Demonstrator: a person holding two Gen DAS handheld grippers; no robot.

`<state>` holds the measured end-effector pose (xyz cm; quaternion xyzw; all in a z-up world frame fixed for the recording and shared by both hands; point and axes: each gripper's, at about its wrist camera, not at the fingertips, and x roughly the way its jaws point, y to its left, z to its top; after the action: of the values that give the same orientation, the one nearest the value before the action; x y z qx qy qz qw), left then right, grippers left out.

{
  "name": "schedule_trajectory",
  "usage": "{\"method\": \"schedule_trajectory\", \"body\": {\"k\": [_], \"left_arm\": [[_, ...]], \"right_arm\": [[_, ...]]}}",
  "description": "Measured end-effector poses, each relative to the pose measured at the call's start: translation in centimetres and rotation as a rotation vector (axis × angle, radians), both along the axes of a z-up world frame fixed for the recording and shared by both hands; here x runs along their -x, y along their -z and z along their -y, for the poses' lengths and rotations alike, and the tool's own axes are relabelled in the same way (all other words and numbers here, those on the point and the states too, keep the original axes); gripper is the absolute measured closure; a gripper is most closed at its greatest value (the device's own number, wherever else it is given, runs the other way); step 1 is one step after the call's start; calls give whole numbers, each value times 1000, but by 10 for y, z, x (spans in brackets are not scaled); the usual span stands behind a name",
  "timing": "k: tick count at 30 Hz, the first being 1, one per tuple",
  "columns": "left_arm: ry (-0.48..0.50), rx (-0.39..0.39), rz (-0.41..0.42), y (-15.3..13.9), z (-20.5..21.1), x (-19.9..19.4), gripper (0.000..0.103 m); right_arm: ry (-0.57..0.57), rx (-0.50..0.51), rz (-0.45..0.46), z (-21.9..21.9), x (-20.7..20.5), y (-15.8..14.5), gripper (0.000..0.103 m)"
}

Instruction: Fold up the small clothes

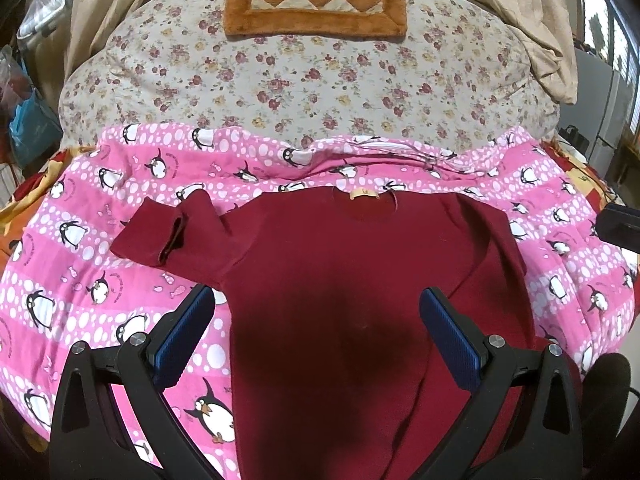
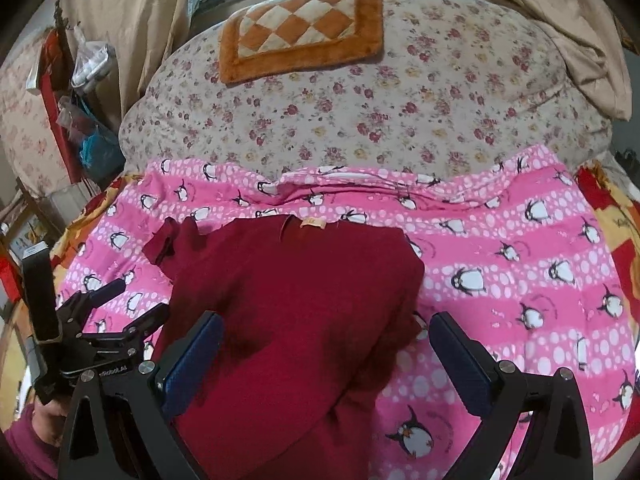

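A small dark red long-sleeved top (image 1: 340, 280) lies flat on a pink penguin-print blanket (image 1: 100, 300), collar and label away from me. Its left sleeve (image 1: 160, 236) is bent back on itself; its right sleeve lies down along the body. My left gripper (image 1: 320, 320) is open and empty, just above the top's lower left part. My right gripper (image 2: 328, 344) is open and empty above the top's (image 2: 288, 300) right edge. The left gripper also shows at the left of the right wrist view (image 2: 116, 300).
The pink blanket (image 2: 520, 280) covers the near part of a bed. Behind it lie a floral quilt (image 1: 312, 80) and an orange checkered cushion (image 1: 316, 0). Beige curtains (image 1: 520, 8) hang behind. Bags and clutter (image 2: 80, 120) stand to the left.
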<state>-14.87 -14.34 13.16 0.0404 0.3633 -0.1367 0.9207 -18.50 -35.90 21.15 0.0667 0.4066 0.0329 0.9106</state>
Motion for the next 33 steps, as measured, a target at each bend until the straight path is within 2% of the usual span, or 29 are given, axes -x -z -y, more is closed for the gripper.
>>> {"method": "schedule_trajectory", "body": {"k": [15,33], "left_arm": [[-82,10,-22,12,-12,-18,1],[-141,19,-59,26,-27,-40,1]], "right_arm": [[1,-20,-44,-28,-42,36,1],[-12,-17,-68,-56,-70,65,1]]}}
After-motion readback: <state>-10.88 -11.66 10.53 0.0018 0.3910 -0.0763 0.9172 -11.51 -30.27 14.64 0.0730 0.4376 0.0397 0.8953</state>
